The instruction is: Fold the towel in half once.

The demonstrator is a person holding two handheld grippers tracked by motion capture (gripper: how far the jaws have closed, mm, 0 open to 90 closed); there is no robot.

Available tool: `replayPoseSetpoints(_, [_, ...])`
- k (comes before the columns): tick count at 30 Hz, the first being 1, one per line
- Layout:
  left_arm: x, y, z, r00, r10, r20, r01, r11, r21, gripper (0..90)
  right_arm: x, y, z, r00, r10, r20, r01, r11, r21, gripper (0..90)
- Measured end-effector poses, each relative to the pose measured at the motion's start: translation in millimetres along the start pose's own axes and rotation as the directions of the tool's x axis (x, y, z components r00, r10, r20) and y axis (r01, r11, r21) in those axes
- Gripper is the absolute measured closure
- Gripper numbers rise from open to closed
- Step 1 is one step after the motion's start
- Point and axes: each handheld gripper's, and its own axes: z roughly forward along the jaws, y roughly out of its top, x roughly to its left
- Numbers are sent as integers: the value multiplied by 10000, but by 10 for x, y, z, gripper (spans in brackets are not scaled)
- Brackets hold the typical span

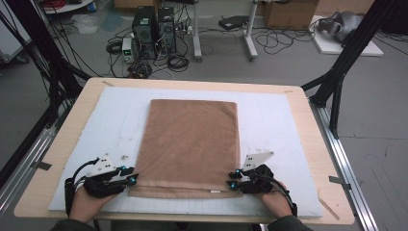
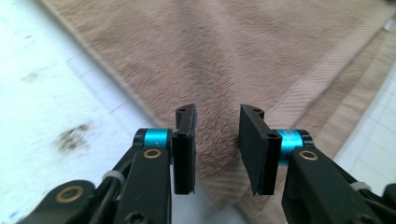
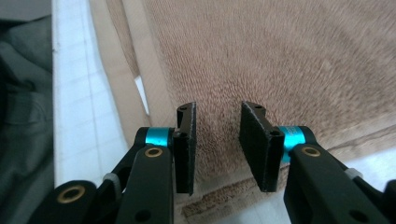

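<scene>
Brown towel point(image 1: 190, 147) lies flat and folded on the white mat point(image 1: 269, 120) mid-counter, hemmed near edge toward the person. Left gripper point(image 1: 131, 179) sits at its near-left corner, right gripper point(image 1: 233, 182) at the near-right: symmetric, likely so both corners lift together for a fold. Both sets of jaws stand apart over the cloth, nothing clamped yet.

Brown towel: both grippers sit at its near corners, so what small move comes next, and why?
Probably close both jaws. The left gripper and right gripper each stand open over a near corner of the brown towel, fabric showing between the jaws but not yet pinched.
</scene>
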Motion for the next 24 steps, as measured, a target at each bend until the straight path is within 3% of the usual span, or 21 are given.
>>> replayPoseSetpoints(4, [-9, -67, 77, 9998, 21, 199, -30, 9991, 414, 739, 0, -26, -3, 9999, -100, 32, 101, 9999, -139, 823])
replayPoseSetpoints(7, [-27, -73, 101, 9997, -20, 251, 14, 9996, 268, 831, 10, -3, -11, 9997, -230, 22, 230, 9997, -24, 861])
replayPoseSetpoints(12, [-47, 33, -1, 9996, 87, 276, -87, 10000, -25, 848, 35, 58, -174, 9998, -218, -15, 217, 9979, -604, 865])
replayPoseSetpoints(18, [-136, 155, -122, 9993, 228, 307, -211, 9983, -538, 849, 111, 178, -445, 9977, -593, 330, 624, 9928, -1023, 862])
replayPoseSetpoints(24, [-234, 115, -72, 9972, 386, 639, -373, 9991, -222, 849, 119, 111, -519, 9989, -374, 288, 402, 9940, -1021, 862])
